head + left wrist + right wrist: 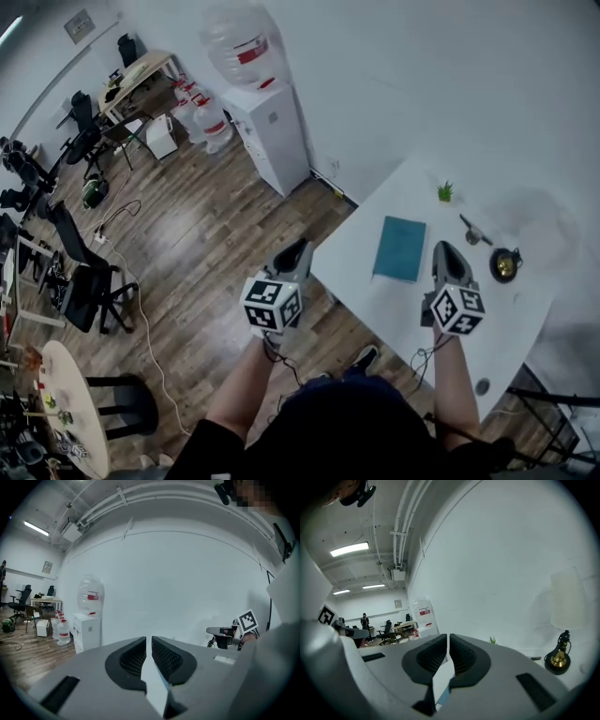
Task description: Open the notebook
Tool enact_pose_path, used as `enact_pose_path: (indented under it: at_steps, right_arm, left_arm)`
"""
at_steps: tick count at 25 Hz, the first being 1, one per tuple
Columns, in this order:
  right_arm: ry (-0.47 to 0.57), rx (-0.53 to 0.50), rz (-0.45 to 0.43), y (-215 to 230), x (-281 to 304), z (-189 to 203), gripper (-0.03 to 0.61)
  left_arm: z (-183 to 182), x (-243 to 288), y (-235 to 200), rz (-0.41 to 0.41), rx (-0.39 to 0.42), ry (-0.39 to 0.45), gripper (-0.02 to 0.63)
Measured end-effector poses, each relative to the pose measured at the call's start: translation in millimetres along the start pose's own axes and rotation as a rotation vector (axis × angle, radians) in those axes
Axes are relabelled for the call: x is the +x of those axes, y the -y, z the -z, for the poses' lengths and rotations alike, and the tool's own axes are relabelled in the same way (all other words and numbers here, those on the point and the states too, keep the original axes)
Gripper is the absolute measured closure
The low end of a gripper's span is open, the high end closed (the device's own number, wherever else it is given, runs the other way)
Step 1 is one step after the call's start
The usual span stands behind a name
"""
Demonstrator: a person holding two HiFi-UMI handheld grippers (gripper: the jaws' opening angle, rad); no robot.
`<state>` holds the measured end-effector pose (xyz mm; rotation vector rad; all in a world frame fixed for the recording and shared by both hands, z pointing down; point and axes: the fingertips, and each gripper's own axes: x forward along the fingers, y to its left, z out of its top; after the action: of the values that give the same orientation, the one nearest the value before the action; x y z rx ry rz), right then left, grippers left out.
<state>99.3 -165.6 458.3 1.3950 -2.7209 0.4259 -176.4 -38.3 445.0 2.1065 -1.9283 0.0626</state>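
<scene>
white table (394, 314): closed teal notebook (399, 248) | room: wood floor (206, 248), water cooler (272, 131) | left tongs (296, 247), right tongs (448, 249): pressed together

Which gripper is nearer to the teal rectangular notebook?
Right. The right gripper hangs just beside the teal rectangular notebook's right edge; the left gripper is farther off, beyond the white table's left edge.

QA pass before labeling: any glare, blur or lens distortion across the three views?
Head view: wide-angle bend, glare on the wood floor, notebook sharp. Left gripper view: fisheye, dark corners, a mosaic patch top right. Right gripper view: same vignette, ceiling light blown out, lamp throws a faint shadow on the wall.
</scene>
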Motion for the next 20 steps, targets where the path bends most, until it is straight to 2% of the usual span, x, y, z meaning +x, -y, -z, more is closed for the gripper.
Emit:
enact_pose_path:
  at_steps: [6,11,16,20]
  right_arm:
    - [-0.084,0.049,0.017,53.5,47.1,27.9,0.551]
    - [-0.187,0.080,0.045,82.0,67.7,70.8,0.540]
    - [-0.318,0.112,0.112,95.8,74.5,135.8,0.521]
    - [-0.408,0.158,0.172,103.3,77.8,179.3,0.489]
  left_arm:
    - [9.8,56.1,0.5,-0.012,-0.013,-0.046,0.578]
    - [27.1,101.0,-1.9,0.011,-0.025,-0.110,0.578]
    - [64.9,155.4,0.9,0.117,-0.031,-0.209,0.578]
    - [101.8,189.5,16.2,0.265,-0.026,-0.320,0.578]
